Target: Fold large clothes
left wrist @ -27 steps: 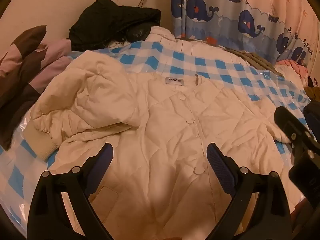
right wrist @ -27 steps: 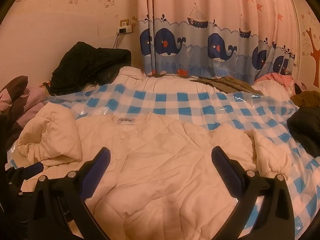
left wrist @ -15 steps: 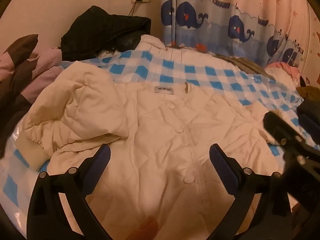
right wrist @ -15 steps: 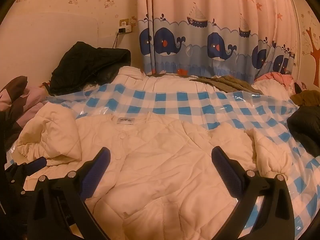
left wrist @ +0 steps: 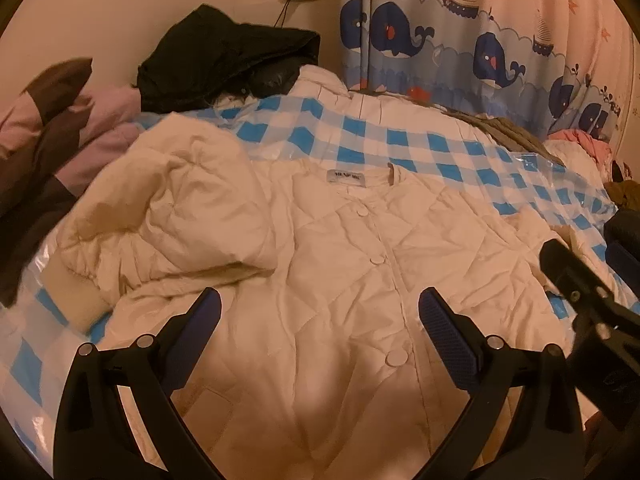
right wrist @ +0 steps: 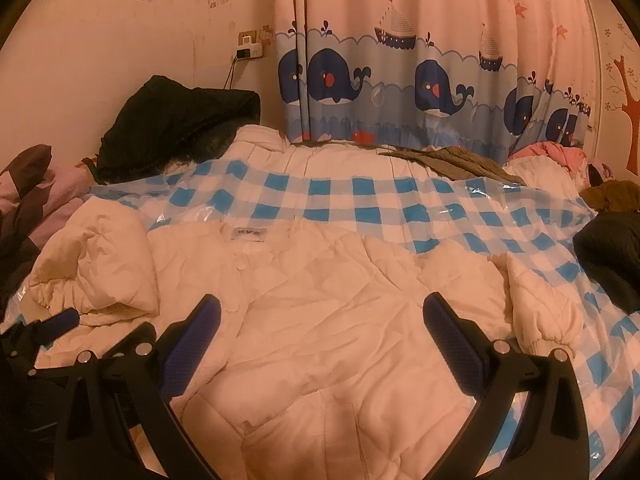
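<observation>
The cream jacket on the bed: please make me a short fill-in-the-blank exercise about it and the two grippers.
1. The cream jacket lies on a sheet checked in white and ____.
2. The curtain behind the bed is printed with ships and ____.
3. The left gripper and the right gripper both hold ____.
4. The jacket's front is closed with round ____.

Missing words: blue; whales; nothing; buttons
</observation>
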Tool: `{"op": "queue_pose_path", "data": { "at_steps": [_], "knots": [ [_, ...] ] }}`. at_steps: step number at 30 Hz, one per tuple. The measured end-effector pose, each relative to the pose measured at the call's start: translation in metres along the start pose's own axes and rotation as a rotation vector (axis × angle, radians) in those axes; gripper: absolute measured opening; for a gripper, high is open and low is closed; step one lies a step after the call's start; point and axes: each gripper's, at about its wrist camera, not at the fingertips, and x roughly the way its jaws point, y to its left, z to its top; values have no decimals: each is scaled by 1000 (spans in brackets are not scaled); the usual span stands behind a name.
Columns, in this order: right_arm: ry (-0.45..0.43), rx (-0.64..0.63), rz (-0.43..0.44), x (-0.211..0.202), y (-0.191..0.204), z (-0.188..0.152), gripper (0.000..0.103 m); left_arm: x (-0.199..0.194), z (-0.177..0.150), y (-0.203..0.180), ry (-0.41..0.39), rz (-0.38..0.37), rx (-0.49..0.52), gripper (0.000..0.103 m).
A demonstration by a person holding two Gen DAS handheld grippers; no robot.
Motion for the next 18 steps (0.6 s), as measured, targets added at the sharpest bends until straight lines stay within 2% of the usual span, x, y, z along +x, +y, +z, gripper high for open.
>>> {"op": "queue_pose_path", "data": {
  "at_steps": [4, 18],
  "knots": [
    [13, -5, -5, 5, 5, -1, 98, -2, 1, -5, -16, 31, 32, 95],
    [30, 8, 2, 8, 2, -3, 98, 3, -2, -7, 6, 8, 11, 95]
  ]
}}
